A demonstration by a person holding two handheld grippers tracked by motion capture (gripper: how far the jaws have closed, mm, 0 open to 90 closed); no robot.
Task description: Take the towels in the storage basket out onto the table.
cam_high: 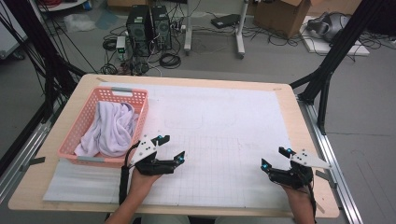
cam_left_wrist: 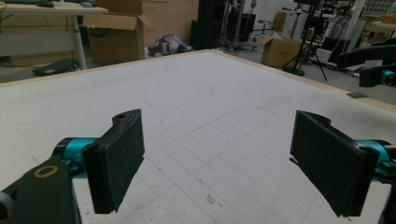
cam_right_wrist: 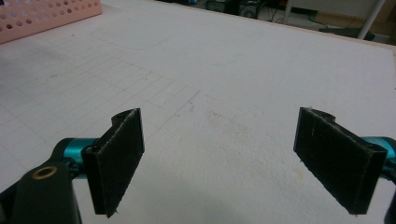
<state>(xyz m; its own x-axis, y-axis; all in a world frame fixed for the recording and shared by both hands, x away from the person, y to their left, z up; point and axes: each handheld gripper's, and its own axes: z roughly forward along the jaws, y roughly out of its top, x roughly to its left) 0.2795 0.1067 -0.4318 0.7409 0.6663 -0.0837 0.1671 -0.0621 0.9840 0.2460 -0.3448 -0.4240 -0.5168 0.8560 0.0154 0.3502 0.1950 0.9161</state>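
Two hand-held grippers rest low over a white gridded mat (cam_high: 224, 130) on a wooden table (cam_high: 306, 140). The left gripper (cam_high: 172, 148), near the mat's left side, has its jaws spread wide with nothing between them; it sits just right of the near corner of a pink basket (cam_high: 77, 128). A white cloth (cam_high: 109, 128) lies bunched inside that basket, at the table's left. The right gripper (cam_high: 275, 157), near the right edge, likewise stands released and empty, well apart from the basket.
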